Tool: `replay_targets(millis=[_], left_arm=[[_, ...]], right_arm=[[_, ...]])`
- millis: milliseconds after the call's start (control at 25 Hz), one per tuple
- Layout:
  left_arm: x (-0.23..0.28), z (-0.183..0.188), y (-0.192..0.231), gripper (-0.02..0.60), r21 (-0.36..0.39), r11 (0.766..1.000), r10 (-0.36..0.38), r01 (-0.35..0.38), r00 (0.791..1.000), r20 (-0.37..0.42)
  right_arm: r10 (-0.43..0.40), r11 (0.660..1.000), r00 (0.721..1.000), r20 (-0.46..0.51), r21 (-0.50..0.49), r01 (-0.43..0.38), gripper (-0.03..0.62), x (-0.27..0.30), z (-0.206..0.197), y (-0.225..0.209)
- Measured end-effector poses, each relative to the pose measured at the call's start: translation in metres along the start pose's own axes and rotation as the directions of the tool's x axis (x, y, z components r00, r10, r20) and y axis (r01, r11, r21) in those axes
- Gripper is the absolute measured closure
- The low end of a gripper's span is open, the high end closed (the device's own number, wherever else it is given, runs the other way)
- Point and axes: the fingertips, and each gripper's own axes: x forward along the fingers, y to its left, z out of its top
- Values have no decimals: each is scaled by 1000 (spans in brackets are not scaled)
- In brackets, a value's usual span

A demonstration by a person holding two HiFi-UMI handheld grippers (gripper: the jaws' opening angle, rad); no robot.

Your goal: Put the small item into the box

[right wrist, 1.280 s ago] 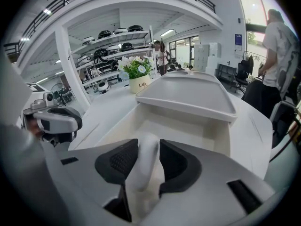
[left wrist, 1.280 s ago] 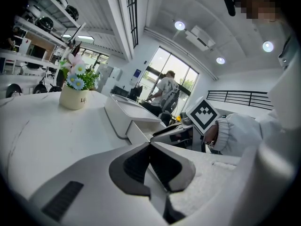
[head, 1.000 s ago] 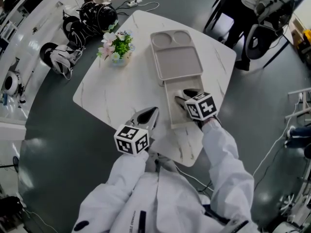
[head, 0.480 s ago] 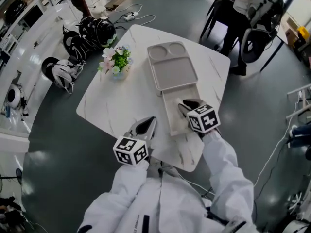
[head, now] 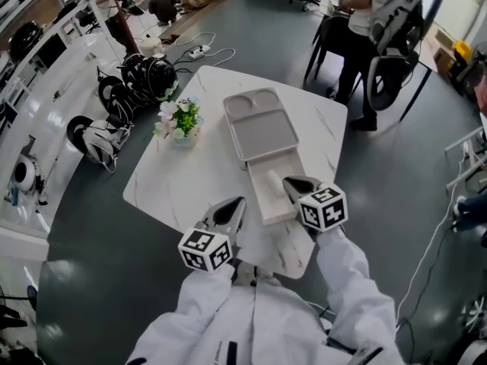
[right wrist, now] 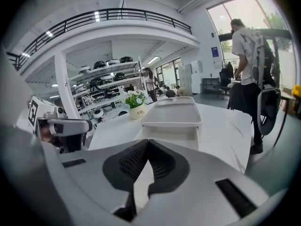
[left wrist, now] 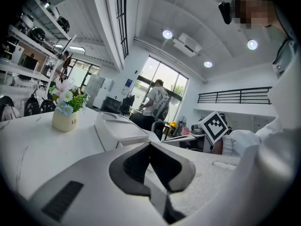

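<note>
A white, marble-veined table (head: 190, 181) carries two things. A small pot of flowers (head: 179, 124) stands near its left corner. A long pale box (head: 259, 128) lies beside the pot along the middle, its open part towards the near edge.

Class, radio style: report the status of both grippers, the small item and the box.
Left gripper shut, empty. Right gripper closing shut, empty. Small item seemingly inside box, in its open drawer. Nothing blocking.
</note>
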Motion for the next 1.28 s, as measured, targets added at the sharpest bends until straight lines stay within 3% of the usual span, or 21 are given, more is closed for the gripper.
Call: replay_targets(millis=[400, 760, 1280], left_arm=[[-8, 28, -26, 583, 98, 994, -55, 51, 998, 33], [-30, 63, -42, 583, 184, 983, -48, 27, 993, 108], [-56, 88, -53, 583, 237, 971, -27, -25, 977, 210]], right_arm=[[-14, 996, 973, 232, 90, -8, 600, -54, 25, 12], [-16, 997, 903, 430, 71, -16, 600, -103, 50, 22], [-43, 998, 814, 579, 58, 11, 600, -148, 72, 27]])
